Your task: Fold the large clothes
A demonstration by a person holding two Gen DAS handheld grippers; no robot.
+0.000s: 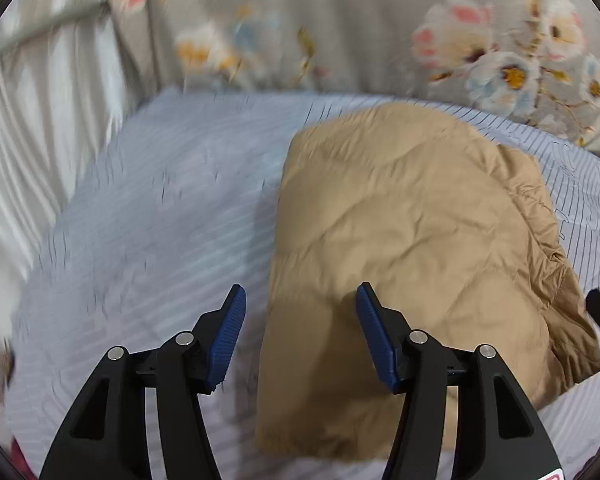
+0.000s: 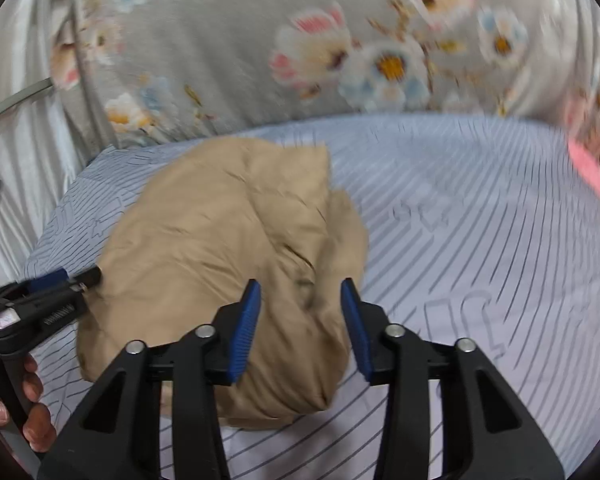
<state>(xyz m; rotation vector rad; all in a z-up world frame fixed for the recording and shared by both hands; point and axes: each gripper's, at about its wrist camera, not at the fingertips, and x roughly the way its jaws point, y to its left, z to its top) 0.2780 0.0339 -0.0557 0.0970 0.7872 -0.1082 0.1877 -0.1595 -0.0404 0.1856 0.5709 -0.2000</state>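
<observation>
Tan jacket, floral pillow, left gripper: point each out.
Tan jacket [image 1: 412, 232]: left wrist view, middle of the folded top panel.
Floral pillow [image 2: 236, 40]: right wrist view, plain grey patch.
Left gripper [image 1: 300, 332]: left wrist view, gap midway between its fingertips.

My left wrist camera looked forward and down past its jaws, close over the bed [image 1: 140, 220]. My right one faced likewise from farther right. Both shared the folded tan garment [image 1: 412, 240] and the floral pillow [image 2: 228, 52] behind it.
</observation>
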